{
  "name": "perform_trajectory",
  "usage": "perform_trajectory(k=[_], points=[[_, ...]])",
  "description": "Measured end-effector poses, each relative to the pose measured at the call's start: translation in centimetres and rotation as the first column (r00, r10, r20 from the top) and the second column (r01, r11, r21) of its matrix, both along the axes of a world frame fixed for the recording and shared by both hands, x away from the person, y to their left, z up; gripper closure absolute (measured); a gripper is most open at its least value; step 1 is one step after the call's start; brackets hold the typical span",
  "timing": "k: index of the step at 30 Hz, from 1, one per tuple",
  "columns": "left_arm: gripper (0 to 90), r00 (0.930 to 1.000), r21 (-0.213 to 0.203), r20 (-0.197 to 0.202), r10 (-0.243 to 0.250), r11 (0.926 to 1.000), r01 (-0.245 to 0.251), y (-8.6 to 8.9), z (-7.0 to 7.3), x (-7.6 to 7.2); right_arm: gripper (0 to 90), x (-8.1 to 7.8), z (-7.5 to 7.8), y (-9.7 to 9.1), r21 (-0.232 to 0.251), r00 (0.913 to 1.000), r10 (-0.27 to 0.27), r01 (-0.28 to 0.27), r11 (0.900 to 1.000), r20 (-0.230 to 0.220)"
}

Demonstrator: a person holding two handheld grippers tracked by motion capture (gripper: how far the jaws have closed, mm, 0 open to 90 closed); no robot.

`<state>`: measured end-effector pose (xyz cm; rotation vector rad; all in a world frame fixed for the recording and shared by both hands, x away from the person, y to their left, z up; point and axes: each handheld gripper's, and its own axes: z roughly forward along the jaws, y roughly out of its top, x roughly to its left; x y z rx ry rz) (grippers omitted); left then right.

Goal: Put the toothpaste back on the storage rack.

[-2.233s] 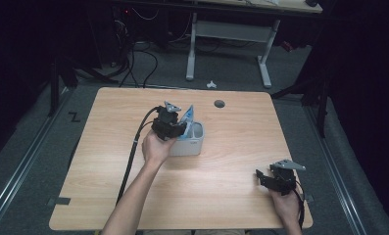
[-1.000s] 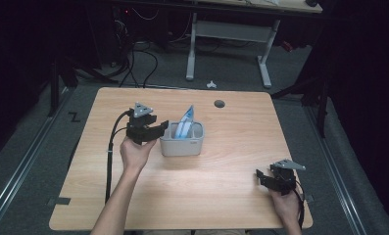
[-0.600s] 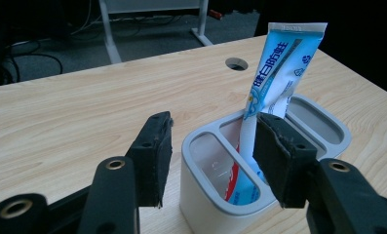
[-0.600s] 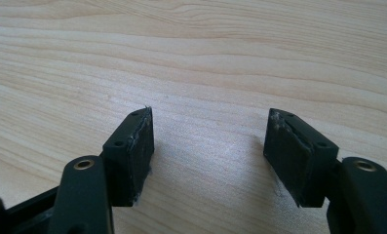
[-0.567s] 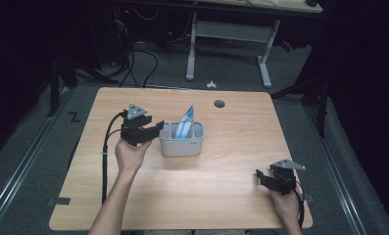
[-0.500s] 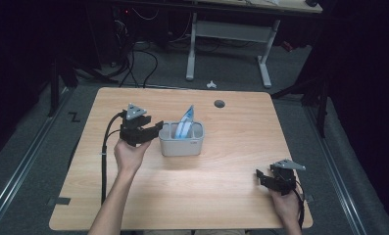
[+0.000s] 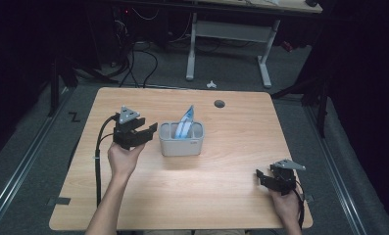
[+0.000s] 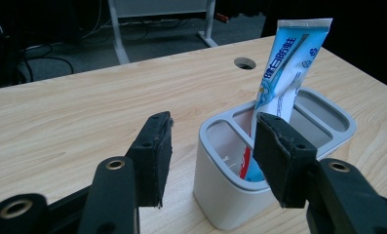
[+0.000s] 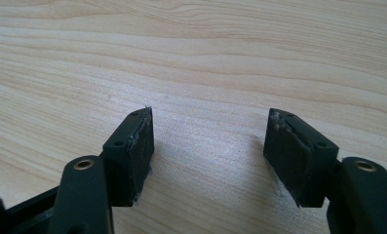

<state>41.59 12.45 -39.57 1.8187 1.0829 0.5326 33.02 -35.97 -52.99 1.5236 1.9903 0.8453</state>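
A: Starting at the left of the high view, what is there?

B: A person's left hand point(image 7: 122, 159) comes up from the bottom edge and holds the left gripper point(image 7: 152, 131) above the wooden table point(image 7: 231, 196). A black cable point(image 7: 100, 156) trails from it toward the near edge. Its jaws stand apart with nothing between them, and they point toward the container.

A: And the container itself?

B: A pale grey holder point(image 7: 181, 141) with compartments stands near the middle of the table, just beside the left gripper's jaws but not touching them. In the left gripper view the holder point(image 8: 240, 195) sits right in front of the jaws, slightly to the right, partly hidden behind the right-hand jaw.

A: What is inside it?

B: A blue and white toothpaste tube point(image 7: 186, 123) stands in it, leaning, its flat crimped end up. The left gripper view shows the tube point(image 8: 286, 83) in a middle compartment, with an empty compartment either side. Behind it there is a round hole point(image 7: 219, 104) in the tabletop, near the far edge.

A: And on the right?

B: The right gripper point(image 7: 261, 178) rests low at the near right corner, held by the right hand point(image 7: 285, 205), well apart from the holder. In the right gripper view its jaws are spread wide over bare wood grain, gripping nothing.
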Motion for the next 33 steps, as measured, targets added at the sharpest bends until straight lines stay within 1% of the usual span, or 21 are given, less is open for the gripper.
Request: perform_trajectory(k=[9,14,21,26,33], points=[[48.9,0.9999,-0.010,0.010,0.011,0.9999,-0.011,0.7,0.1,-0.6,35.7,0.0,0.0,0.0,0.001,1.0000,-0.001,0.001,1.0000,-0.001],[48.9,0.9997,-0.007,0.012,0.019,0.9998,-0.019,1.2,0.1,-1.0,35.7,0.0,0.0,0.0,0.000,1.0000,0.000,0.000,1.0000,0.000],[48.9,0.9993,-0.014,0.009,0.036,0.9992,-0.036,2.0,-0.3,-1.6,35.7,0.0,0.0,0.0,0.000,1.0000,0.000,0.000,1.0000,0.000],[48.8,0.9987,-0.027,0.001,0.050,0.9984,-0.050,2.8,-0.7,-2.0,35.7,0.0,0.0,0.0,0.001,1.0000,-0.001,0.001,1.0000,0.000],[48.8,0.9980,-0.039,-0.003,0.063,0.9972,-0.063,3.4,-1.2,-2.4,35.7,0.0,0.0,0.0,0.001,1.0000,-0.001,0.001,1.0000,-0.001]])
